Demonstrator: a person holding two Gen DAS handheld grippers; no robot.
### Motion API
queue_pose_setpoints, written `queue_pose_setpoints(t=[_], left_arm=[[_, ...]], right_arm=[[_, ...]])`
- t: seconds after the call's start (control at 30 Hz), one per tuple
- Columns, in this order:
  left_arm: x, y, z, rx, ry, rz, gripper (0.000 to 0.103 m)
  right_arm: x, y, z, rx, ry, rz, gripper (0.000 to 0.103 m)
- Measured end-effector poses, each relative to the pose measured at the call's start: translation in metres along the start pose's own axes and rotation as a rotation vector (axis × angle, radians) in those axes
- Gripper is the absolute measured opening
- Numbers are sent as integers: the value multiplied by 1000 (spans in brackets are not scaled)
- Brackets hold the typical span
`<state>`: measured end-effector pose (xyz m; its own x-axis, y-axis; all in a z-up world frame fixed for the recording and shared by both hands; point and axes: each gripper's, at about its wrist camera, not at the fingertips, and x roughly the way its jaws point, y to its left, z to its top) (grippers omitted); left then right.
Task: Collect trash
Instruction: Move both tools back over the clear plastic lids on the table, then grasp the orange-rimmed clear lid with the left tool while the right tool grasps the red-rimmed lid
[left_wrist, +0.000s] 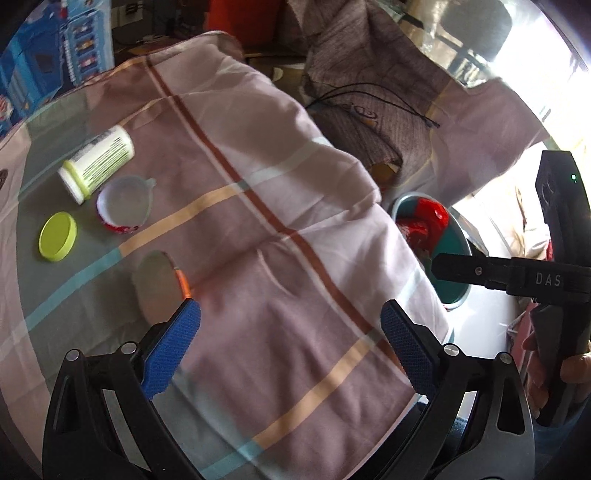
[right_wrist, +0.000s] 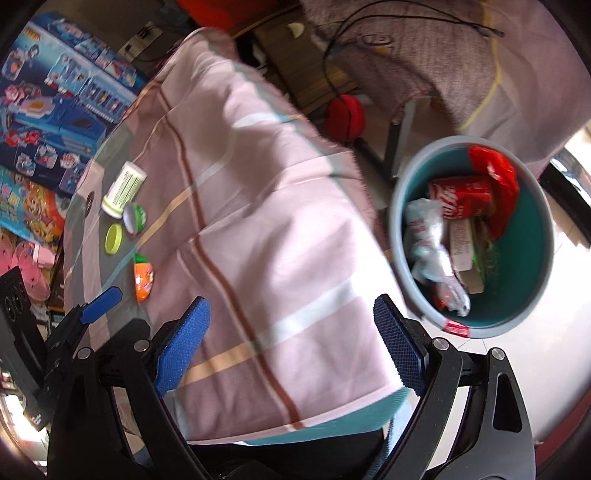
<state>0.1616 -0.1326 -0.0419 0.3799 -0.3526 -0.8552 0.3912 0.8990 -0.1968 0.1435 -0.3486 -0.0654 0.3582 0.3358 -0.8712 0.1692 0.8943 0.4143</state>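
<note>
From the left wrist, the left tool (left_wrist: 291, 321) hangs released over the worktop (left_wrist: 258, 229) near a white bottle (left_wrist: 98, 164) and green lid (left_wrist: 58, 236), while from the right wrist the right tool (right_wrist: 291, 328) gapes beside a bin (right_wrist: 532, 236) holding what looks like a red can (right_wrist: 461, 195).

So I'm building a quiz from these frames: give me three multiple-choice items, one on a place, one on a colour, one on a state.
1. Where is the bin?
A. on the table
B. on the floor past the table's edge
C. under a chair

2. What colour is the loose lid on the cloth?
A. yellow-green
B. red
C. black

3. How is the left gripper?
A. shut on a cup
B. open, holding nothing
C. shut on the lid

Key: 1 B, it stands below the cloth's hanging edge; 2 A, the round lid beside the bottle is yellow-green; 3 B, its blue pads stand wide apart with only cloth between.
</note>
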Motion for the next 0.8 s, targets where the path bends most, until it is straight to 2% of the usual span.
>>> queue_pose_setpoints(t=[0.13,0.33,0.53,0.7,0.73,0.8], left_arm=[[-5,37,-9,-73,-13,37,99],[4,85,-24,-176,19,72,99],[13,107,-27,-217,40,70,99],[15,107,-17,-221,16,25,98],[17,104,-14,-215,13,20,97],[21,100,-9,-216,16,8,82]], right_arm=[[11,31,3,-73,18,6,86],[37,63,11,-119,74,13,86],[61,78,21,-116,113,33,86],[72,77,30,-102,120,39,86],[73,77,31,-102,120,41,86],[75,77,33,-104,121,44,86]])
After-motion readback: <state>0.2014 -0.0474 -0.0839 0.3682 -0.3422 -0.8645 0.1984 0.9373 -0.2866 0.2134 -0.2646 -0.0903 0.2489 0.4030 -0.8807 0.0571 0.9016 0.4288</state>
